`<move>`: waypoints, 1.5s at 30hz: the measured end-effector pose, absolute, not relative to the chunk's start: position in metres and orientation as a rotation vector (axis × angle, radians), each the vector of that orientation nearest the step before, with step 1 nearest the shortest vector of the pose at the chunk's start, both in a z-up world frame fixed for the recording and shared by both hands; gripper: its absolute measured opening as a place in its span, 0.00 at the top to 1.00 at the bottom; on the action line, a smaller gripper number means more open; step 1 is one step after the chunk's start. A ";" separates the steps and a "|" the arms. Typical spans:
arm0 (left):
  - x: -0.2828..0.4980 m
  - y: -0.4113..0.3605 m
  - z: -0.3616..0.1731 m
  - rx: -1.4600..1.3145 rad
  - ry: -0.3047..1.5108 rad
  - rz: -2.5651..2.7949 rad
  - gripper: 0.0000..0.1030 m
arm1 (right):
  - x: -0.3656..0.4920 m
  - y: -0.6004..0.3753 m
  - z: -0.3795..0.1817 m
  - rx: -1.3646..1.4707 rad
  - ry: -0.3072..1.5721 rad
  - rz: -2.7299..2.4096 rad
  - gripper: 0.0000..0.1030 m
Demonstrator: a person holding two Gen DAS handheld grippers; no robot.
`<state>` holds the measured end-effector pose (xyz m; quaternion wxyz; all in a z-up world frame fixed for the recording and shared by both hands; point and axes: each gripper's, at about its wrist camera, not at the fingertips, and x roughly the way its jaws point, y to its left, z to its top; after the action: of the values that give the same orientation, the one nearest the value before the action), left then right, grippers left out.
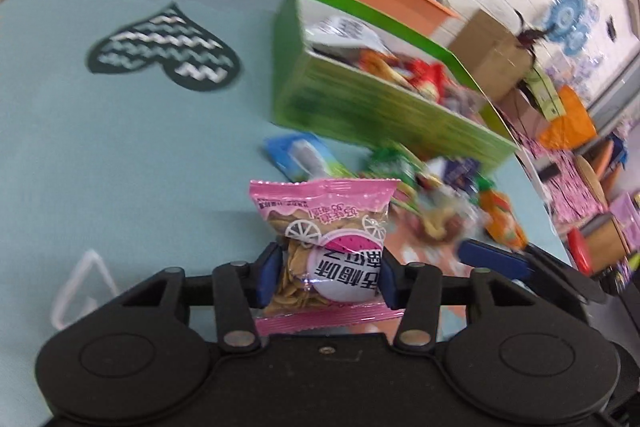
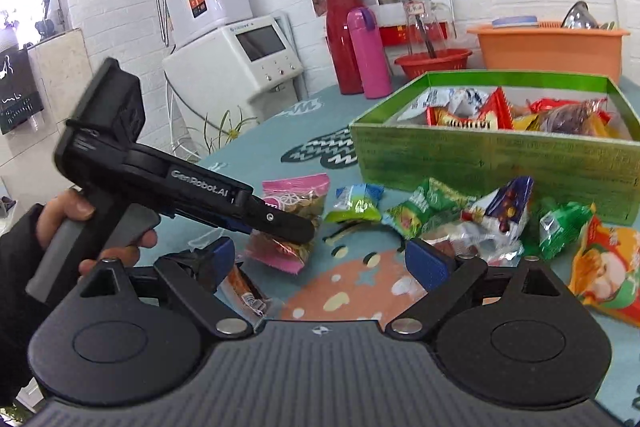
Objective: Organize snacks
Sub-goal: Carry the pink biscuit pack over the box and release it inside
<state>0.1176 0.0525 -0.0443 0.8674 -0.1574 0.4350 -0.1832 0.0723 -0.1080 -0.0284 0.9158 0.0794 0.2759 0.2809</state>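
The pink packet [image 1: 320,247] is lying on the tabletop [image 1: 120,155], near the green box [image 1: 360,107], with the left tool [image 1: 326,277] pinching its sides. Lifting cleanly means squeezing gently, avoiding crushing. The right tool [image 2: 324,263] is hovering wide, empty.

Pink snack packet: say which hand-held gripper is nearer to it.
Left. The left hand-held gripper has its pads pressed on the pink snack packet's sides. The right hand-held gripper is open, apart from it, over the tablecloth.

The left gripper [image 1: 326,277] is clamped tight, angled downward; the right gripper [image 2: 326,257] stands wide apart.
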 end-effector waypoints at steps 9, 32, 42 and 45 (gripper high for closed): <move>0.112 0.035 -0.041 -0.338 0.891 -0.442 0.06 | 0.074 -0.107 -0.044 0.216 0.661 0.582 0.00; 0.134 -0.006 0.036 -0.217 0.661 -0.535 0.25 | 0.103 -0.130 0.017 0.163 0.432 0.535 0.29; 0.218 -0.036 0.058 -0.176 0.590 -0.588 0.25 | 0.168 -0.167 0.041 0.117 0.337 0.432 0.29; 0.244 -0.040 0.054 -0.193 0.610 -0.589 0.25 | 0.190 -0.178 0.038 0.136 0.351 0.413 0.29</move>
<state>0.2443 -0.0397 0.0540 0.9070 -0.0936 0.2956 -0.2851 0.1900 -0.1776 0.0376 0.9612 0.0670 0.1732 0.2039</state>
